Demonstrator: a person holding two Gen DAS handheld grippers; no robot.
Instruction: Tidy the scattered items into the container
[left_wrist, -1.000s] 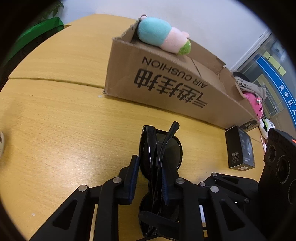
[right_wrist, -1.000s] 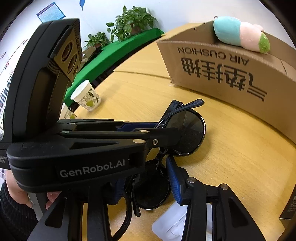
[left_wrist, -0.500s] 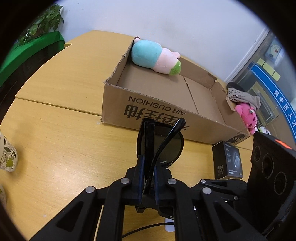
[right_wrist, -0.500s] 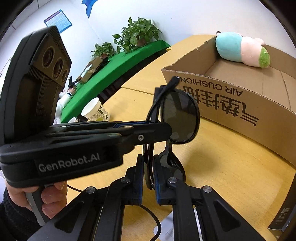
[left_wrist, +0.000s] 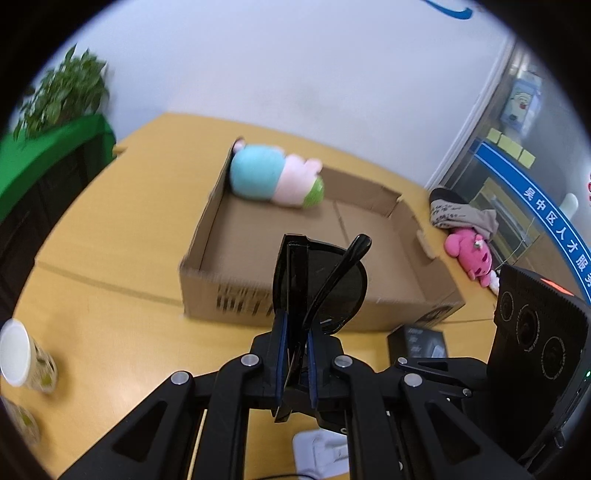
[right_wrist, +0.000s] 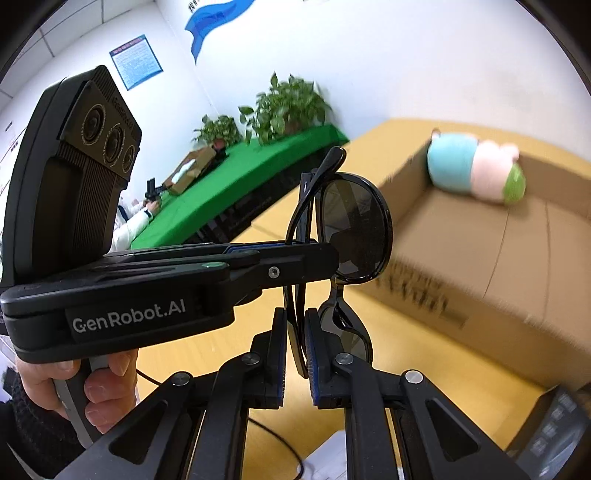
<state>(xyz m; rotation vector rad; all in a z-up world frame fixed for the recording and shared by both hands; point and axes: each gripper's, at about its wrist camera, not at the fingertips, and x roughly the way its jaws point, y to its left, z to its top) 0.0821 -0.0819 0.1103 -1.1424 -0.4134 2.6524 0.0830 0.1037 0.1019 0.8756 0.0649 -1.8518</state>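
Sunglasses lifted off table, both grippers' fingers clamped on them, box print blurred, lower lens hidden.

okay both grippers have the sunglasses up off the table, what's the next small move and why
Probably carry the sunglasses forward over the cardboard box: both the left gripper and right gripper pinch them, and the box floor in front of the plush toy is bare.
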